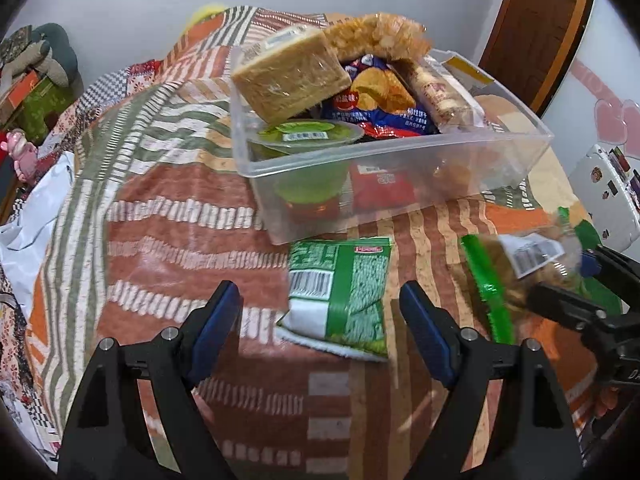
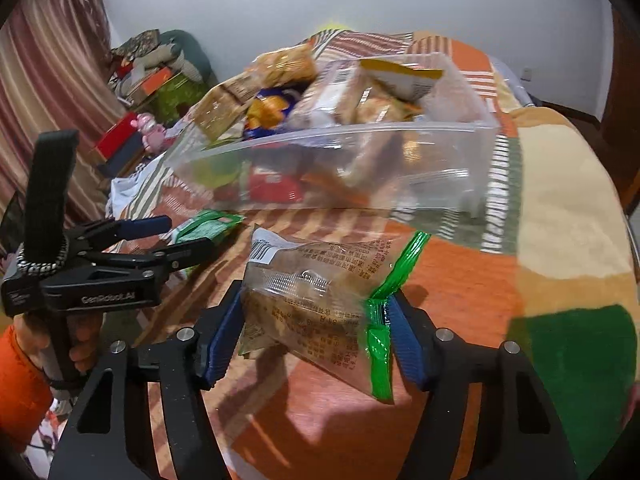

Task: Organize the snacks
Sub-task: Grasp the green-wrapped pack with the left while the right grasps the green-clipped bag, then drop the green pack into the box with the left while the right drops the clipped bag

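The clear pastry packet was pinched between the right gripper pads, so it probably needed lifting level into the bin ahead, while the green bag lay between the left gripper jaws, held wide and untouching.

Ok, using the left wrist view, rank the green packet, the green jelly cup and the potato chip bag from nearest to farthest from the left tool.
1. Green packet, on the bedspread just ahead of the left tool.
2. Green jelly cup, at the clear bin's near corner.
3. Potato chip bag, deeper in the bin, behind the cup.
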A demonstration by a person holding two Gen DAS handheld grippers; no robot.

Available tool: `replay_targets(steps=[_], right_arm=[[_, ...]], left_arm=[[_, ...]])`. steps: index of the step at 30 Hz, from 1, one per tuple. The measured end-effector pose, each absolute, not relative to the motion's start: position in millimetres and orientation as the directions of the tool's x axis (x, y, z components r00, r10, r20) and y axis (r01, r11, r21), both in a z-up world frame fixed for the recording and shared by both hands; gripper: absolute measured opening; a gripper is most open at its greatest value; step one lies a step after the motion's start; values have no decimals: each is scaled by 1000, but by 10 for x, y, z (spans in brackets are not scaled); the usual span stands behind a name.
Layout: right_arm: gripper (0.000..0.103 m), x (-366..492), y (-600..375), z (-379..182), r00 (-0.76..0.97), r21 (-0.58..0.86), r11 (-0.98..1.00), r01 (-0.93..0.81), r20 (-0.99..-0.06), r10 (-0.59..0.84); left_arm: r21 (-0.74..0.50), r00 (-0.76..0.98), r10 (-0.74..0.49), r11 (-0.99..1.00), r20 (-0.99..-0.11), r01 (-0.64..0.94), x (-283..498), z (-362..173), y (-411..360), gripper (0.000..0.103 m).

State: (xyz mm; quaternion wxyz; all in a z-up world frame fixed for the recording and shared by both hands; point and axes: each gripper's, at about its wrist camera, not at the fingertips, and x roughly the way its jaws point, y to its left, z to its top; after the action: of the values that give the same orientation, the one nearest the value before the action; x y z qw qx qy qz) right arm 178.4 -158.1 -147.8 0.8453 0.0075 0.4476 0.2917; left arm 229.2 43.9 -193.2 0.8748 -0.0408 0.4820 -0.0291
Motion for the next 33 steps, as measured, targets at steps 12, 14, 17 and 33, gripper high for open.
replay_targets(steps=[12,14,17,33], right_arm=[[58,1774,-1738,-1427,440,322,826,-462,-726,529],[58,1774,-1771,-1384,452,325,827,-458,-716,532],[58,1788,-1801,-1298,473,328,830,-451,-701,534],[58,2072,-1937,-723,618,335,838,-430,-568,544]], left_arm=[[-103,555,-92,995,-827,11,2236,-1898,451,43],[-104,582,-90,995,-808,9,2177,-1794,467,43],[-114,627,-95,993,-773,10,2068,-1598,471,43],[-138,786,-116,990,-608,40,2123,-775,409,43]])
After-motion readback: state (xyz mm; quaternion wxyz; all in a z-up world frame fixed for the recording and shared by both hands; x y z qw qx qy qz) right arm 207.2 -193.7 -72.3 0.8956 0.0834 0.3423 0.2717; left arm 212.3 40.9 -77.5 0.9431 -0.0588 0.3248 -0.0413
